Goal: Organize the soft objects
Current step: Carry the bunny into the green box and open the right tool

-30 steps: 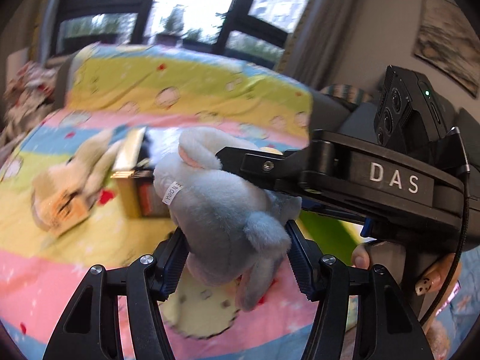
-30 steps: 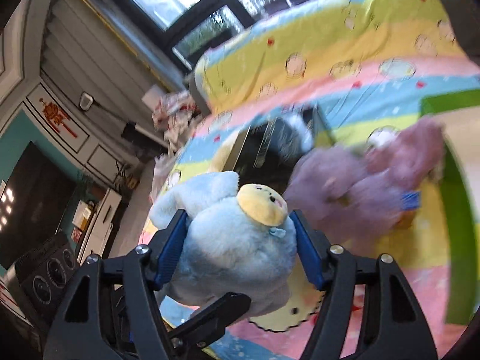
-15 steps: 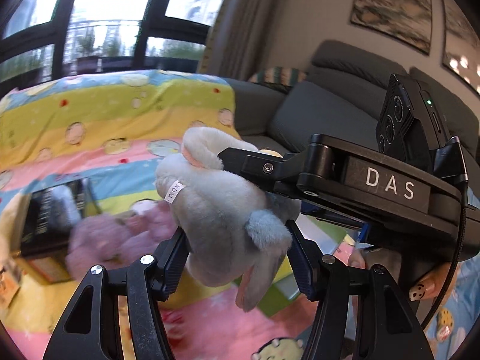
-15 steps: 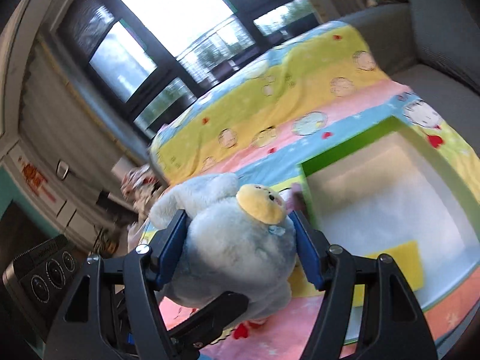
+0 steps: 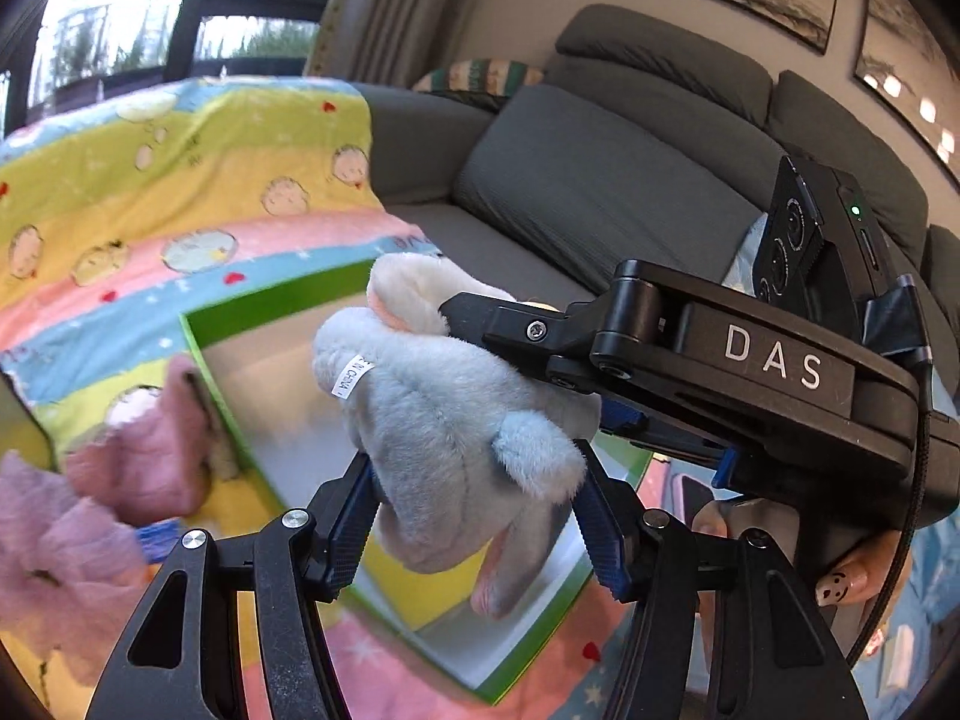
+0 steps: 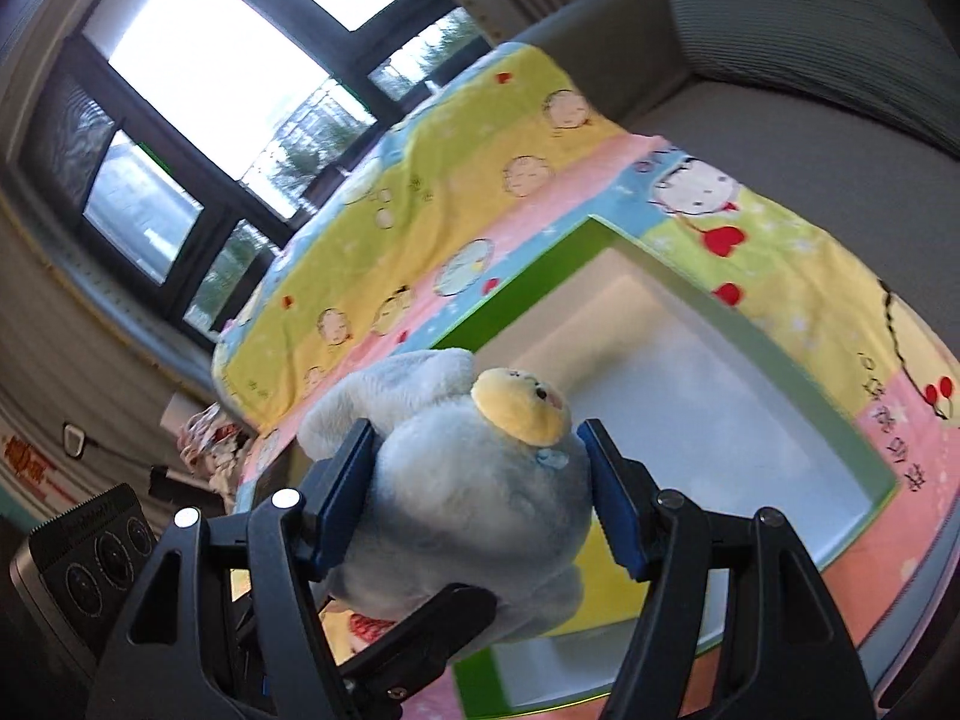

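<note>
A blue-grey plush toy (image 5: 456, 432) with a yellow face (image 6: 522, 414) hangs in the air, gripped from two sides. My left gripper (image 5: 477, 516) is shut on its lower body, blue pads pressed into the fur. My right gripper (image 6: 480, 498) is shut on its round head end. In the left wrist view the right gripper's upper finger (image 5: 510, 324) reaches across the toy from the right. A finger of the left gripper (image 6: 420, 636) shows under the toy in the right wrist view. Below the toy lies a green-rimmed box (image 5: 270, 300) (image 6: 522, 276) with a white inside.
A pink plush toy (image 5: 138, 468) lies against the box's left wall. The box sits on a striped cartoon blanket (image 5: 180, 180) (image 6: 420, 180) spread over a grey sofa (image 5: 600, 180). A yellow patch (image 5: 432, 594) lies inside the box. Windows stand behind.
Both grippers have swung sideways with the blue-grey toy still gripped. The black box and tan toy have left view; the green-rimmed box now lies under the toy.
</note>
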`<state>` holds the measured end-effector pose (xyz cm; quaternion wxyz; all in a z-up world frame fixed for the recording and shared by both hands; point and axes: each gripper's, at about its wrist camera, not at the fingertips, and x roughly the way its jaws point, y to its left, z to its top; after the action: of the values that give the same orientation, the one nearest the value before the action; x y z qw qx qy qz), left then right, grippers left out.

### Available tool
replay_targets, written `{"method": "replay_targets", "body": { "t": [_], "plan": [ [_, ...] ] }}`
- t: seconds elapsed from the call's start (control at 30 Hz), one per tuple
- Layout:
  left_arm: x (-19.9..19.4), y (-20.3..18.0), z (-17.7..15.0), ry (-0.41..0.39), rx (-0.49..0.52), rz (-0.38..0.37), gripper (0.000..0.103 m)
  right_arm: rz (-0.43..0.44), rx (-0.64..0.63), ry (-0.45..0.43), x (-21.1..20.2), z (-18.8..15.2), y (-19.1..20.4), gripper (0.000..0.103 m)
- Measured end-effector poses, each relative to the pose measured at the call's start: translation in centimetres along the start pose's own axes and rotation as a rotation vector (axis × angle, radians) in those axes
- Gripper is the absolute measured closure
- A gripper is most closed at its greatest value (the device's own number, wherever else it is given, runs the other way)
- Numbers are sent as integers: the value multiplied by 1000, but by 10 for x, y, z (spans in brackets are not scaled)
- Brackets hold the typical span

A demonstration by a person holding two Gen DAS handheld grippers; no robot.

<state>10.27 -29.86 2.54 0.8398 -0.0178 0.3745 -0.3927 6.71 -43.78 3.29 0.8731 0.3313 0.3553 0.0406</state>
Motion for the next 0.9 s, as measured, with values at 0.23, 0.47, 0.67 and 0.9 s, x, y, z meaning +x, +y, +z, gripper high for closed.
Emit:
{"method": "replay_targets", "body": {
  "t": [0.23, 0.47, 0.67, 0.9],
  "plan": [
    [29, 2, 2, 71, -32, -26, 42, -61, 75, 21, 10, 1, -25, 37],
    [38, 7, -3, 101, -74, -29, 42, -97, 87, 41, 17, 0, -30, 37],
    [40, 7, -4, 117, -74, -20, 41, -124, 94, 37, 17, 1, -33, 38],
    [43, 11, -2, 137, -104, -18, 42, -165, 97, 28, 16, 0, -34, 38]
  ]
}}
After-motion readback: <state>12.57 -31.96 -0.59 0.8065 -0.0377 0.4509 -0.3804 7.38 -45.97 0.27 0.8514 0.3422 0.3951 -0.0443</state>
